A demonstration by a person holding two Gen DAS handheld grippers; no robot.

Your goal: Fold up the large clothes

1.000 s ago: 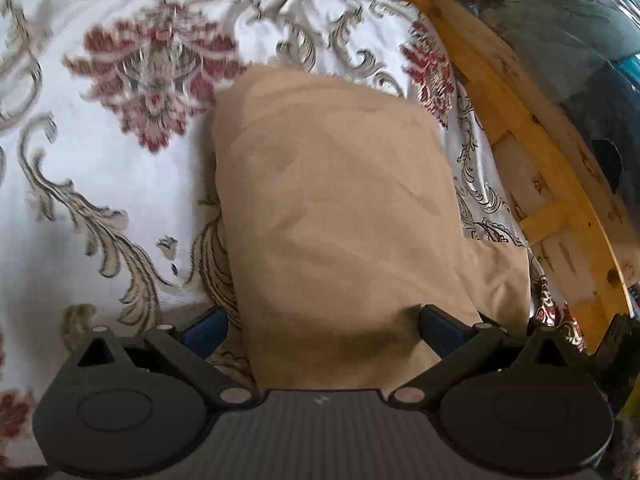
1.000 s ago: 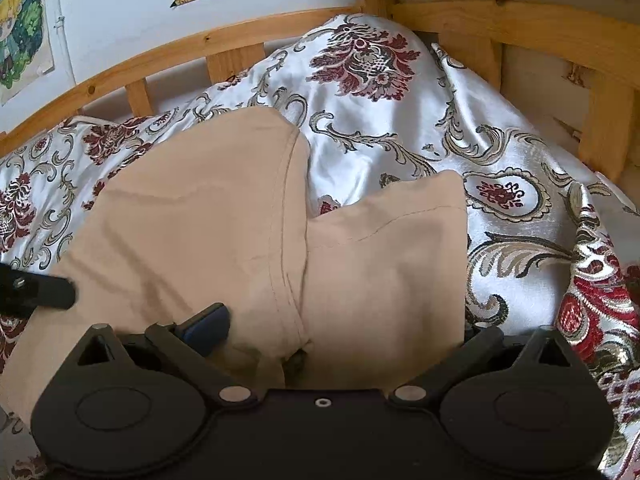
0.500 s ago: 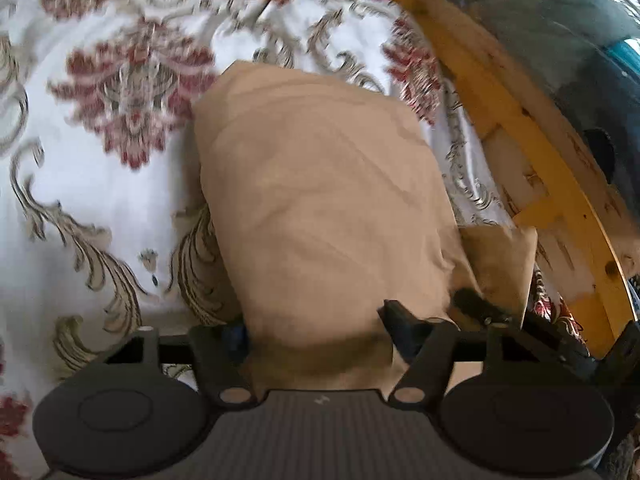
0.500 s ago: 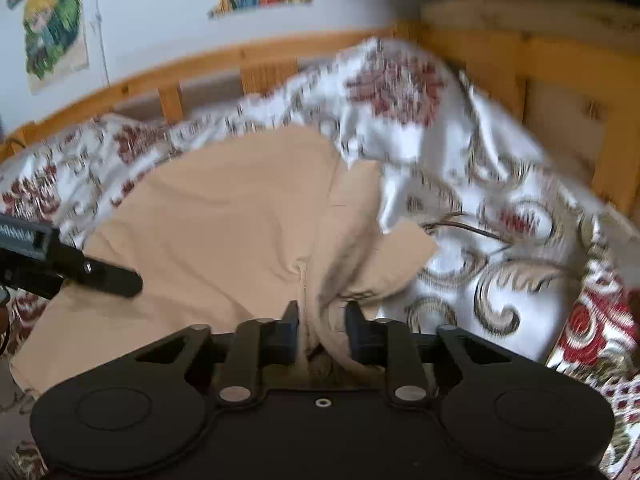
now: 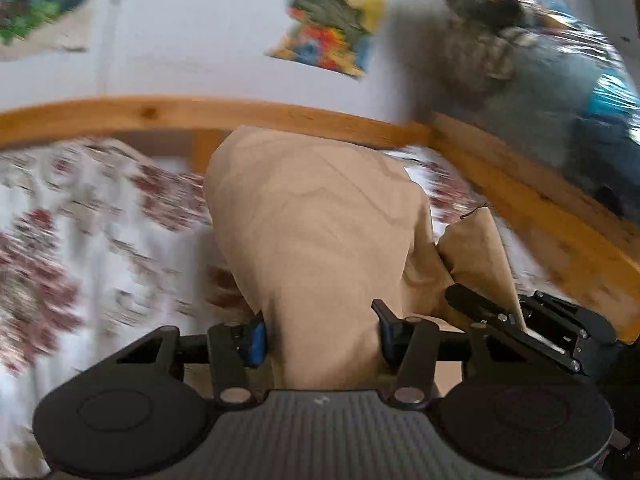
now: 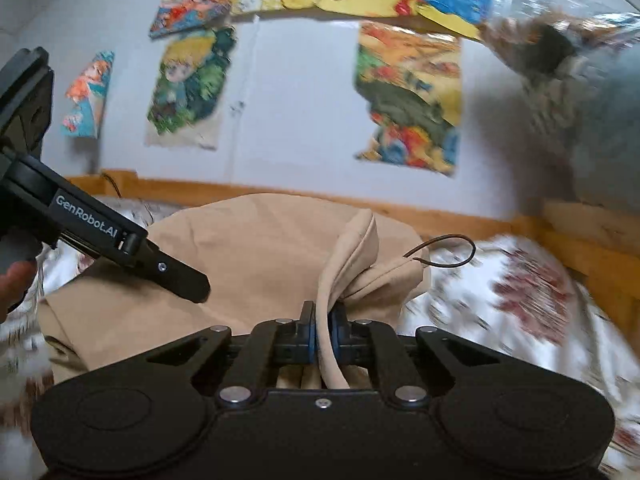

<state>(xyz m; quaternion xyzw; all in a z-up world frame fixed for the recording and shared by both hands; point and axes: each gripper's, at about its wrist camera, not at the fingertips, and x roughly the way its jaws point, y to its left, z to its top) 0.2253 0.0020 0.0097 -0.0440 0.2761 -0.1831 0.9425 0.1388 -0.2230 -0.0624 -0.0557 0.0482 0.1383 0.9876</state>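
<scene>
Tan garment [image 5: 320, 240] lifted above floral bedspread [image 5: 80, 248], wooden bed rail [image 5: 120, 114] behind. Left gripper [image 5: 320, 332] jaws just closing, thick bunch of tan cloth between, pads pressing its sides. Right gripper [image 6: 323, 332] jaws just closing, now clamped on thin fold of same garment. Colourful posters [image 6: 408, 92] on wall

Tan garment [image 5: 320, 240], white bedspread [image 5: 100, 248] w/ red floral print (blurred), orange-brown wood frame [image 5: 280, 116].

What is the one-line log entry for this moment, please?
left tool: shut on garment | right tool: shut on garment | garment lifted over bedspread
</scene>
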